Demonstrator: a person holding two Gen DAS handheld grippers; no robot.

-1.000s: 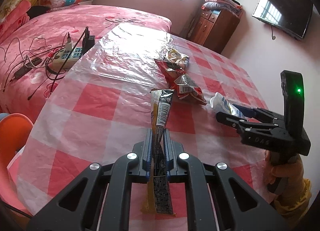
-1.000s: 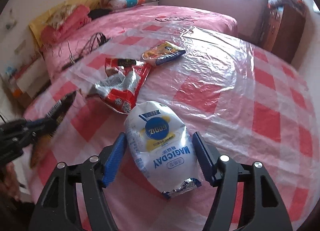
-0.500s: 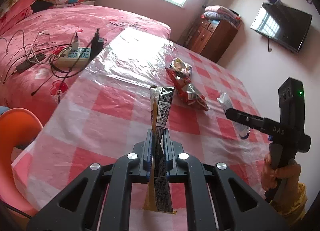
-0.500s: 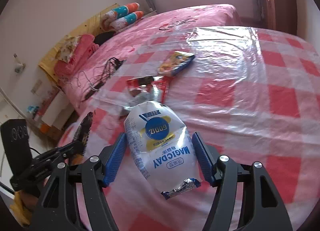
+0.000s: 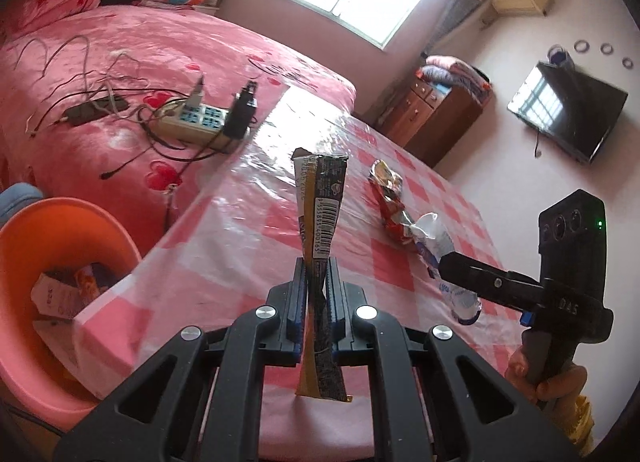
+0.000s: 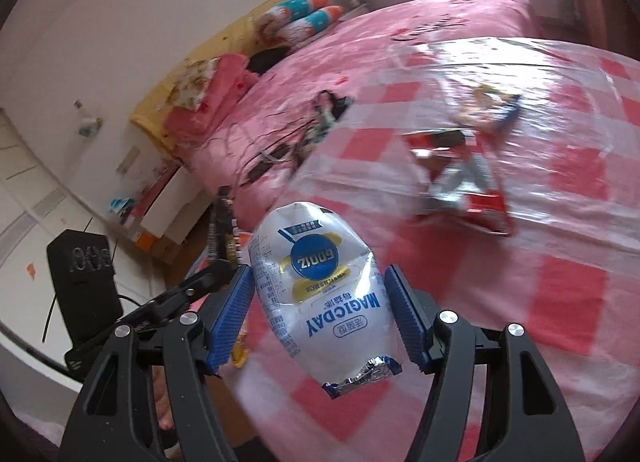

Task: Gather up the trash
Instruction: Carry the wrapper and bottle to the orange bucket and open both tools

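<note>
The table (image 5: 248,221) under its red-and-white checked cloth fills most of what I see, and off its near-left corner sits the orange bin (image 5: 52,246) with a torn carton already in it. My left gripper (image 5: 316,294) is clamped flat on a long dark-and-gold wrapper (image 5: 322,201), which stands upright between the blue pads and rises well past the tips, above the table's edge. My right gripper (image 6: 320,314) is closed against both sides of a white MAGICDAY pouch (image 6: 320,294), held off the cloth with its torn foil end toward me; from the left camera I see it reaching in from the right, my hand (image 5: 548,374) wrapped round its handle. Still on the cloth, well beyond both claws, lie a crumpled red snack bag (image 6: 464,185) and, just behind it, a small yellow packet (image 6: 486,103).
</note>
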